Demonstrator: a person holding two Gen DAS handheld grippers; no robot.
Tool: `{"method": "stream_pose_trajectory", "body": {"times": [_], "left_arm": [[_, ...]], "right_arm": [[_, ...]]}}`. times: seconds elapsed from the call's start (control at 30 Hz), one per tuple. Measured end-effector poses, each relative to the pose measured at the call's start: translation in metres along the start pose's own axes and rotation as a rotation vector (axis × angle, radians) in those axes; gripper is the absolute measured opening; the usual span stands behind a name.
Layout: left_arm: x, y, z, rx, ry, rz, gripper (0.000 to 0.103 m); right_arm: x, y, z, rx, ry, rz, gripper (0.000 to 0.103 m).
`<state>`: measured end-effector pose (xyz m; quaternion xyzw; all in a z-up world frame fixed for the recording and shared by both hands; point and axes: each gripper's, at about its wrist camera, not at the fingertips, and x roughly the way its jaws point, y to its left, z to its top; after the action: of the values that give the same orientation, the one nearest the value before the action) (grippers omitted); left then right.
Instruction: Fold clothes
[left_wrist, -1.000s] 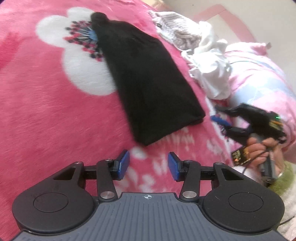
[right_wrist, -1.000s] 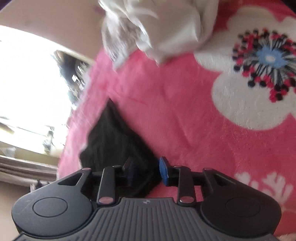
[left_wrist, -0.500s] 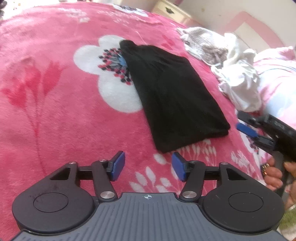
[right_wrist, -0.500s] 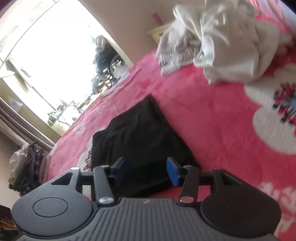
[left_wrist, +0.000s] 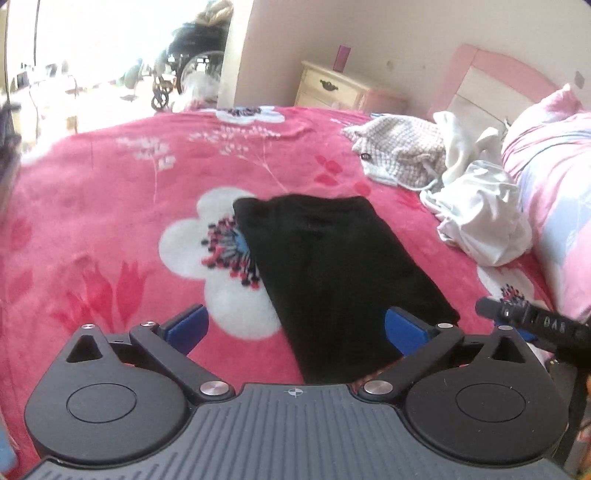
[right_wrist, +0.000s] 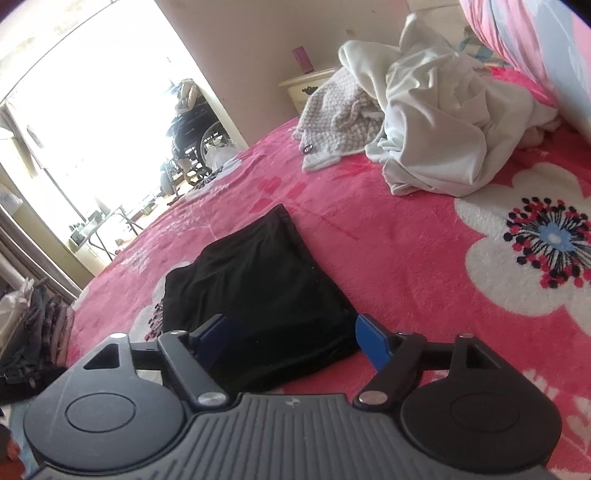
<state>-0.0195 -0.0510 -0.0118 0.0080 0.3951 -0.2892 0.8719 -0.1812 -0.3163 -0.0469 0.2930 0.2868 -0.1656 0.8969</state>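
Black folded garment (left_wrist: 332, 273) lies flat below both wide-open, just-spread, empty tools (left_wrist: 295, 328) (right_wrist: 291, 338)

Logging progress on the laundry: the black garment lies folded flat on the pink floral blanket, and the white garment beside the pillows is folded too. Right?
Not quite. The black garment does lie folded on the blanket, but the white garment is a crumpled heap, as the right wrist view shows.

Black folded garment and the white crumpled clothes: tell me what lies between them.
Only bare pink blanket lies between the black folded garment and the white crumpled clothes. Both wrist views show that gap.
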Motion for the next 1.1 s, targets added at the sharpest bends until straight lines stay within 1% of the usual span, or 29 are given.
{"method": "stream_pose_trajectory", "body": {"times": [0.07, 0.13, 0.23, 0.33, 0.43, 0.6, 0.8, 0.9, 0.97, 1.03, 1.1], "left_arm": [[0.000, -0.004, 0.004, -0.012, 0.000, 0.003, 0.103], [0.000, -0.005, 0.007, -0.039, -0.001, -0.004, 0.103], [0.001, -0.008, 0.008, -0.047, -0.010, -0.003, 0.103], [0.001, -0.010, 0.010, -0.041, -0.020, 0.012, 0.103], [0.004, -0.010, 0.013, -0.044, -0.022, 0.023, 0.103], [0.007, -0.007, 0.015, -0.075, -0.022, 0.058, 0.103], [0.013, -0.005, 0.013, -0.113, 0.014, 0.071, 0.103], [0.015, -0.008, 0.010, -0.098, 0.030, 0.098, 0.103], [0.016, -0.011, 0.007, -0.085, 0.038, 0.121, 0.103], [0.019, -0.012, 0.004, -0.070, 0.050, 0.145, 0.103], [0.023, -0.013, 0.001, -0.046, 0.072, 0.178, 0.103]], "right_arm": [[-0.002, 0.006, -0.003, -0.034, -0.013, -0.007, 0.095], [-0.004, 0.012, -0.004, -0.069, -0.030, -0.001, 0.100], [-0.003, 0.018, -0.006, -0.102, -0.036, 0.000, 0.102], [-0.001, 0.024, -0.008, -0.131, -0.035, -0.021, 0.103], [0.000, 0.028, -0.010, -0.170, -0.044, -0.024, 0.103], [0.004, 0.031, -0.012, -0.212, -0.032, -0.029, 0.103], [0.009, 0.033, -0.015, -0.220, -0.031, -0.059, 0.103], [0.010, 0.036, -0.017, -0.227, -0.032, -0.083, 0.103], [0.010, 0.037, -0.016, -0.246, -0.031, -0.082, 0.103], [0.013, 0.037, -0.017, -0.260, -0.012, -0.093, 0.103], [0.016, 0.036, -0.017, -0.267, 0.015, -0.121, 0.103]]}}
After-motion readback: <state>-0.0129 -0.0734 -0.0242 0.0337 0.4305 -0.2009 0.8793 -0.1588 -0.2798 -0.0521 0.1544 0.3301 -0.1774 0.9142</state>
